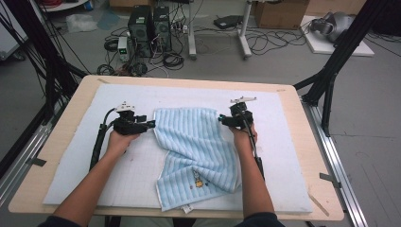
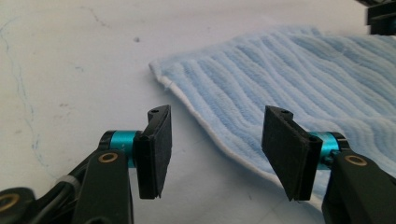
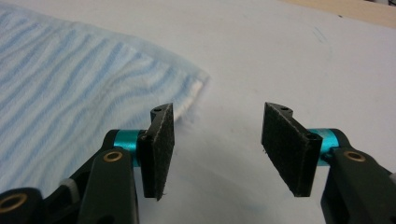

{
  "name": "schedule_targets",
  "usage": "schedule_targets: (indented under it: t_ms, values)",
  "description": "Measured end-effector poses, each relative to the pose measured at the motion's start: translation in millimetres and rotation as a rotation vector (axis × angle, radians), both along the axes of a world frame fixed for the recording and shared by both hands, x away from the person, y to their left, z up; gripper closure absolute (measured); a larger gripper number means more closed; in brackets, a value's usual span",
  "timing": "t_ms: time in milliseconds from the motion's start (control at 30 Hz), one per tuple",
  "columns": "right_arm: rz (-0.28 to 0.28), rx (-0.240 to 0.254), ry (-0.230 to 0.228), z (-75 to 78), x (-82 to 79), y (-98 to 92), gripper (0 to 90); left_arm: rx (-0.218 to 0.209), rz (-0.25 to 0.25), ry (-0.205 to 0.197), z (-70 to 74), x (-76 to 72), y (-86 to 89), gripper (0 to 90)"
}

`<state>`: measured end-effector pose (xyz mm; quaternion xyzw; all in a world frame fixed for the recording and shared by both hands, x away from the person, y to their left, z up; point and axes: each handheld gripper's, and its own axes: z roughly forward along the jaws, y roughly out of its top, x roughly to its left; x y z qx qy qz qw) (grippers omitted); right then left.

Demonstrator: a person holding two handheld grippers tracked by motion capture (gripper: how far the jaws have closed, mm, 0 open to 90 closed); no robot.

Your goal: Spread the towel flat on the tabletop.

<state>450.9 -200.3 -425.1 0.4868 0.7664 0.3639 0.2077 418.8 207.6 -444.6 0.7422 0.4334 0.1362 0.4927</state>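
The blue striped towel (image 1: 196, 149) lies rumpled on the white mat (image 1: 71, 179) between my hands. My left gripper (image 1: 152, 124) points level at its left far corner, jaws apart, empty. My right gripper (image 1: 220, 118) faces its right far corner, jaws likewise parted, holding nothing.

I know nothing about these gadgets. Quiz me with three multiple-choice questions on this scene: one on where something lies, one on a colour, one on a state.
1. Where does the towel lie?
A. on the white mat
B. on the floor
C. in a box

2. What colour is the towel?
A. red
B. light blue with stripes
C. black

3. How do the jaws of the left gripper stand?
A. clamped on the towel
B. shut on nothing
C. apart, with nothing pinched

Answers:
1 A, the mat shows all round it.
2 B, its pale blue ribs show in each view.
3 C, a gap shows between the pads.
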Motion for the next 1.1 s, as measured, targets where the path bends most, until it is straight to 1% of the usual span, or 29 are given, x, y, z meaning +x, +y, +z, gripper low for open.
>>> schedule_targets:
  t_ms: [67, 133, 167, 200, 233, 267, 300, 333, 367, 433, 500, 567, 600, 633, 700, 733, 767, 833, 900, 933, 1000, 1033, 1067, 1100]
  values:
    - [0.011, -0.004, 0.015, -1.0, 8.1, 8.2, 43.7, -0.013, -0.016, -0.007, 0.7, -2.4, -0.2, 41.5]
    - [0.025, -0.020, 0.031, -4.9, 15.7, 15.3, 43.7, -0.023, -0.028, -0.011, 2.1, -3.3, -0.1, 40.9]
    - [0.027, -0.017, 0.029, -7.7, 17.0, 18.7, 43.6, -0.027, -0.025, -0.016, 2.6, -3.7, 0.0, 40.8]
    - [0.032, -0.005, 0.038, -11.3, 19.1, 20.8, 42.7, -0.032, -0.027, -0.016, 3.1, -4.1, 0.3, 40.6]
    - [0.036, -0.010, 0.058, -15.4, 21.8, 22.7, 41.4, -0.030, -0.031, -0.018, 3.4, -4.6, 1.1, 40.6]
    - [0.035, -0.024, 0.080, -18.9, 22.9, 26.6, 39.4, -0.033, -0.028, -0.017, 3.2, -5.3, 1.0, 40.7]
    - [0.031, -0.047, 0.068, -19.5, 22.2, 30.3, 40.2, -0.034, -0.028, -0.018, 2.8, -5.4, 1.3, 40.7]
    - [0.040, -0.050, 0.064, -19.0, 22.4, 32.7, 43.3, -0.038, -0.027, -0.014, 2.3, -5.4, 1.5, 40.7]
    - [0.056, -0.063, 0.062, -18.3, 23.0, 34.1, 49.5, -0.037, -0.027, -0.010, 2.0, -5.2, 1.7, 40.7]
    - [0.119, -0.073, 0.073, -15.6, 23.7, 36.8, 67.5, -0.035, -0.027, -0.008, 1.3, -4.9, 1.4, 40.8]
    - [0.169, -0.102, 0.080, -12.6, 24.7, 42.1, 82.1, -0.037, -0.027, -0.006, 1.1, -5.4, 0.5, 41.0]
    - [0.176, -0.133, 0.083, -10.6, 27.1, 46.5, 85.2, -0.036, -0.025, -0.005, 0.7, -5.6, 0.3, 41.4]
    - [0.167, -0.146, 0.072, -9.7, 28.4, 47.0, 85.5, -0.037, -0.025, -0.003, 0.3, -5.8, 0.2, 41.4]
    - [0.149, -0.165, 0.050, -9.2, 29.9, 46.3, 85.6, -0.036, -0.027, 0.000, -0.1, -6.0, 0.3, 41.6]
    - [0.093, -0.185, 0.043, -7.8, 34.3, 42.2, 85.7, -0.033, -0.032, 0.003, -1.0, -6.3, -0.2, 41.6]
    - [0.055, -0.217, 0.026, -6.5, 36.3, 40.3, 85.7, -0.030, -0.031, 0.003, -1.6, -6.5, -0.6, 41.6]
    - [0.018, -0.237, 0.008, -4.7, 38.3, 38.0, 85.7, -0.031, -0.034, 0.004, -2.1, -6.6, -1.2, 41.6]
    - [-0.066, -0.259, -0.024, 0.0, 41.8, 31.8, 85.7, -0.030, -0.036, 0.007, -2.8, -7.2, -2.4, 41.6]
    - [-0.131, -0.270, -0.042, 3.5, 45.0, 25.4, 85.5, -0.026, -0.043, 0.009, -3.4, -7.6, -3.3, 41.7]
    - [-0.151, -0.266, -0.037, 3.9, 46.1, 23.1, 84.4, -0.027, -0.042, 0.011, -3.5, -7.8, -3.7, 41.6]
    - [-0.153, -0.238, -0.021, 2.9, 47.2, 19.8, 74.9, -0.027, -0.044, 0.012, -3.6, -7.9, -3.5, 41.7]
    - [-0.147, -0.223, -0.016, 3.0, 46.3, 19.2, 68.5, -0.027, -0.043, 0.011, -3.7, -7.9, -3.4, 41.7]
    - [-0.138, -0.200, -0.023, 3.3, 45.0, 18.5, 64.3, -0.026, -0.043, 0.012, -4.0, -7.8, -3.5, 41.7]
    - [-0.123, -0.177, -0.031, 4.5, 42.5, 17.8, 64.0, -0.027, -0.042, 0.014, -4.3, -7.9, -3.8, 41.7]
